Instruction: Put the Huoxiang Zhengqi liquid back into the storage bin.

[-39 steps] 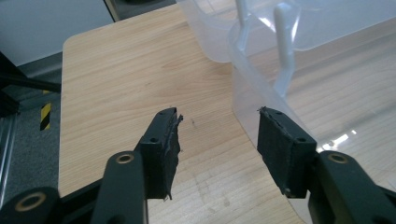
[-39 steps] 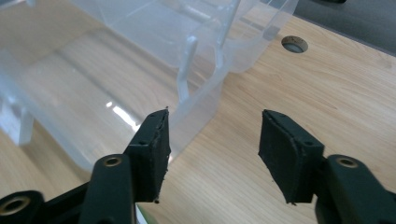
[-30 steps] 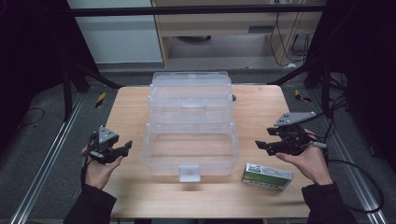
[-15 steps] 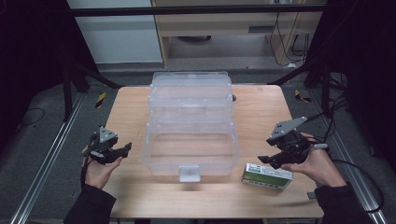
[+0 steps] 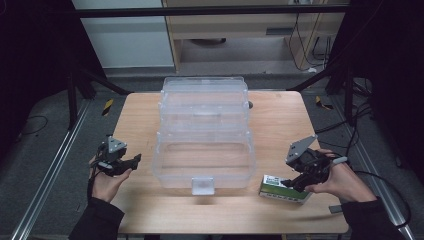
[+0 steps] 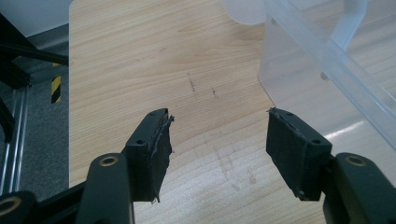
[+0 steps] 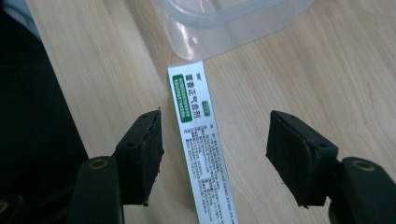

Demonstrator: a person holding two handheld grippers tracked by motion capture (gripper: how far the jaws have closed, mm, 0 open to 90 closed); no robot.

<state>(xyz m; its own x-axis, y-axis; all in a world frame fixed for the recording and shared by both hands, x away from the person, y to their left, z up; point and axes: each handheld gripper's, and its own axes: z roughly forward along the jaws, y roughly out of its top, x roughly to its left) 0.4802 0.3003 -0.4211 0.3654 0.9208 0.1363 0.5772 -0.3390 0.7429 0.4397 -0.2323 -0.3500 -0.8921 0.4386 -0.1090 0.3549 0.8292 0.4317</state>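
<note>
A clear plastic storage box [image 5: 202, 160] stands open in the middle of the wooden table [image 5: 280, 120], its lid [image 5: 205, 100] tipped back behind it. A small white and green carton [image 5: 282, 188] lies flat by the box's front right corner. My right gripper [image 5: 290, 184] hovers right over the carton, open; in the right gripper view the carton [image 7: 201, 140] runs lengthwise between the two jaws without touching them. My left gripper [image 5: 135, 161] is held open at the table's left side, just left of the box wall [image 6: 322, 74], with nothing between its fingers.
A small clear latch tab [image 5: 202, 185] sticks out at the box's front. Metal frame rails [image 5: 50, 170] run along both sides of the table. Cables [image 5: 350, 120] trail on the floor at the right. Bare wood lies in front of the box.
My right gripper has come down and forward from beside the box to just above the carton. The left gripper has stayed where it was.
</note>
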